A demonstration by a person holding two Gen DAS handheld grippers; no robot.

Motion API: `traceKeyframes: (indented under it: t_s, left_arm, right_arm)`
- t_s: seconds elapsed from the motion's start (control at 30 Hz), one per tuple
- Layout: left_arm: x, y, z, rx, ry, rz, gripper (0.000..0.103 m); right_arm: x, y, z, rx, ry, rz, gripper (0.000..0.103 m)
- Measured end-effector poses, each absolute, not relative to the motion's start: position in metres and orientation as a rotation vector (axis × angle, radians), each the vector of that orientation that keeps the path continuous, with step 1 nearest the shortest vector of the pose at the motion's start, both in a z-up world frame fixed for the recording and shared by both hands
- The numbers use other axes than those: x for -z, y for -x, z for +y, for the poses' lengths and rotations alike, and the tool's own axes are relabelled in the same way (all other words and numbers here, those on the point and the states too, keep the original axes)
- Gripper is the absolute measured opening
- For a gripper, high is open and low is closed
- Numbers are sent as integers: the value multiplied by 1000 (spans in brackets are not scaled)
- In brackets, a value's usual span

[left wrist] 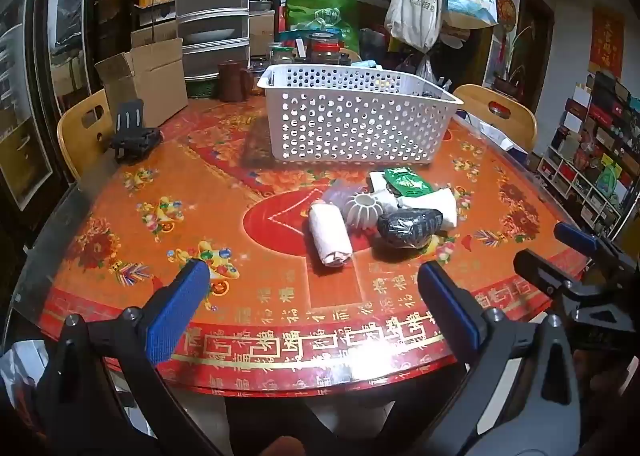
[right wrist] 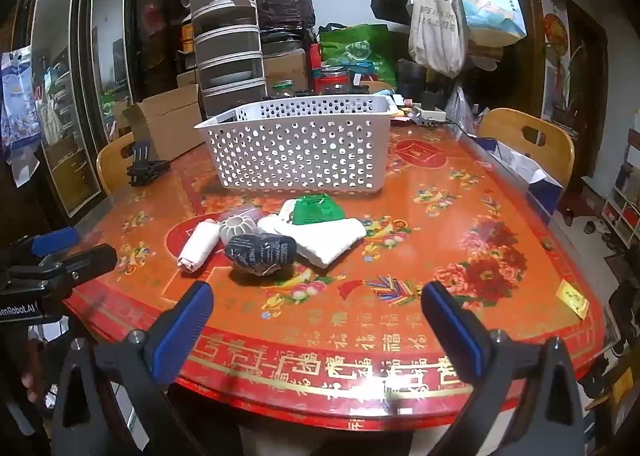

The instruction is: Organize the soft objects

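Both grippers hang over the near edge of the round red table point(left wrist: 280, 304), tilted down toward it. The left gripper point(left wrist: 314, 276) has its blue-padded fingers spread wide with nothing between them, and the right gripper point(right wrist: 318, 298) stands just as wide and just as bare. The soft things lie in a small heap near the middle of the table, in front of the white perforated basket point(left wrist: 360, 124), which sits a little farther back and apart from them. Nearest the left gripper is a rolled white cloth point(left wrist: 330, 234), lying on its side. Just beside it is a ribbed white round piece point(left wrist: 364, 210), and touching that, a dark bundle wrapped in clear film point(left wrist: 410, 228). Behind these a folded white towel point(right wrist: 320, 236) spreads out, with a green packet point(left wrist: 408, 182) resting on its far end. Something pale purple peeks out behind the roll; I can't make out what it is. A cardboard box point(left wrist: 154, 76) stands at the table's far left.
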State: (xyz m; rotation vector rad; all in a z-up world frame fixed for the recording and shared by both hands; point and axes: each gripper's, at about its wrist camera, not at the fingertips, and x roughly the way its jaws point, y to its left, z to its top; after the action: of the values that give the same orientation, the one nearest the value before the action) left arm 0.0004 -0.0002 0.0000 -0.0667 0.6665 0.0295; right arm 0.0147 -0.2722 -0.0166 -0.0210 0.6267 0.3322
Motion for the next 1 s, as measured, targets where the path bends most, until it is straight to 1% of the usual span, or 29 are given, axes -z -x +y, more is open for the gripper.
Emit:
traceKeyframes:
  t_s: [0.47, 1.0]
  left_arm:
    - [-3, 6, -10, -13, 63, 653, 103]
    - [-7, 5, -6, -8, 71, 643, 103]
  right_arm:
    - [22, -11, -266, -332, 17, 638, 103]
    - [14, -14, -272, -329, 10, 646, 103]
